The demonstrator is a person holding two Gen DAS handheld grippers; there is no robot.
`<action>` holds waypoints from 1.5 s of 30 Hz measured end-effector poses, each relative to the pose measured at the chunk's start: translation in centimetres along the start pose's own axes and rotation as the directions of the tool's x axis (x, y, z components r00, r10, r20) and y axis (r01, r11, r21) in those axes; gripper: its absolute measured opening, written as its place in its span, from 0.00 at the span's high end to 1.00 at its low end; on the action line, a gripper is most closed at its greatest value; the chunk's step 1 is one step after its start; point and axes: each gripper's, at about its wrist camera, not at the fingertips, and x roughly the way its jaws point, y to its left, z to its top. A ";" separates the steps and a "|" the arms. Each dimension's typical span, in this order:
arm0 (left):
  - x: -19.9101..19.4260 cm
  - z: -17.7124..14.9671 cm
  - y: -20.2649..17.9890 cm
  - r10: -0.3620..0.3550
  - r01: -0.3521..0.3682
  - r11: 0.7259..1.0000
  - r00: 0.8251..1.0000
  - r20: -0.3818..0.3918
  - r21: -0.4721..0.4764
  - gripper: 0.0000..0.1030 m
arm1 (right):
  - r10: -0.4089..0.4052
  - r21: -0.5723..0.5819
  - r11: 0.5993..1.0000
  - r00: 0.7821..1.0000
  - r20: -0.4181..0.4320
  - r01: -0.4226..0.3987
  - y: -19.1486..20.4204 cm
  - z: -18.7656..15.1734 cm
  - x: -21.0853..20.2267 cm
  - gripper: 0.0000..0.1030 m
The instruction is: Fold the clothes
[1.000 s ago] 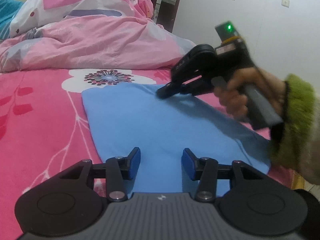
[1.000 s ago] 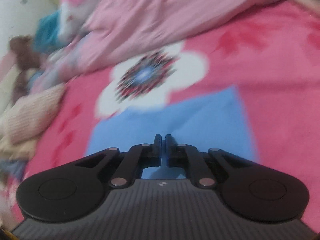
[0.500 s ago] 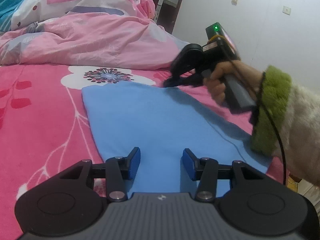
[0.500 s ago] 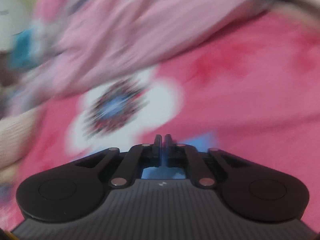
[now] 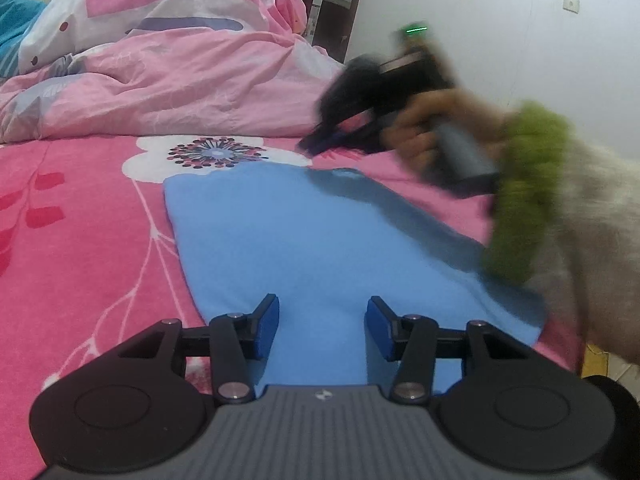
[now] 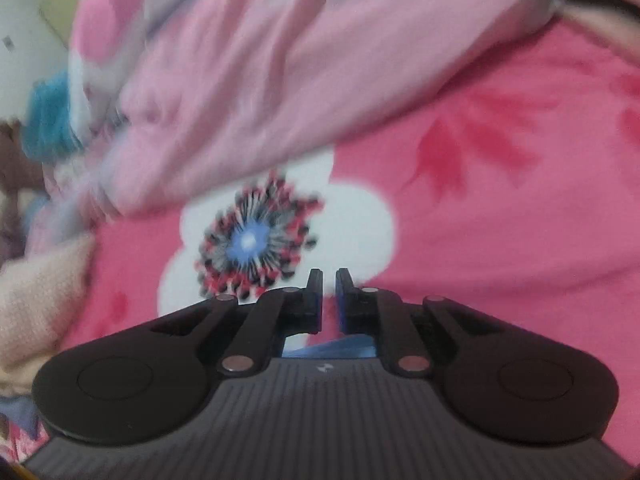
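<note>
A blue cloth lies spread flat on the pink flowered bed sheet. My left gripper hovers open over the cloth's near edge, with nothing between its blue pads. My right gripper, blurred and held by a hand in a green-cuffed sleeve, hangs just past the cloth's far right corner, off the fabric. In the right wrist view my right gripper shows only a narrow slit between its fingers and holds nothing. It points at the sheet beside the white flower print. A sliver of the blue cloth shows under it.
A bunched pink quilt fills the far side of the bed. A beige knitted item and something teal lie at the left in the right wrist view. A white wall and a doorway stand behind.
My right gripper has lifted off the cloth's far edge and moved beyond its far right corner; its slit is slightly wider. The left gripper and the cloth have stayed put.
</note>
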 end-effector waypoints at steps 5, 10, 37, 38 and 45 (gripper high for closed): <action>0.2 0.9 -1.0 0.051 -0.050 0.999 0.997 -0.059 0.016 0.50 | 0.121 0.096 0.988 0.993 -0.014 -0.119 -2.8 -3.7 -6.1 0.93; 0.5 1.7 -2.2 0.120 -0.116 0.992 0.986 -0.115 0.044 0.49 | 0.133 0.191 0.974 0.990 -0.039 -0.123 -5.9 -8.3 -8.2 0.97; 1.7 3.6 -5.6 0.374 -0.342 0.924 0.901 -0.220 0.171 0.24 | 0.123 0.002 0.992 0.988 0.089 -0.124 -2.7 -18.5 -16.7 0.90; 1.8 3.6 -5.7 0.380 -0.346 0.922 0.899 -0.219 0.176 0.23 | 0.124 -0.018 0.992 0.990 0.071 -0.123 -2.5 -18.8 -16.4 0.90; 1.9 3.6 -6.0 0.399 -0.359 0.912 0.891 -0.218 0.200 0.22 | 0.059 -0.134 0.990 0.998 0.031 -0.054 -1.8 -21.4 -16.8 0.90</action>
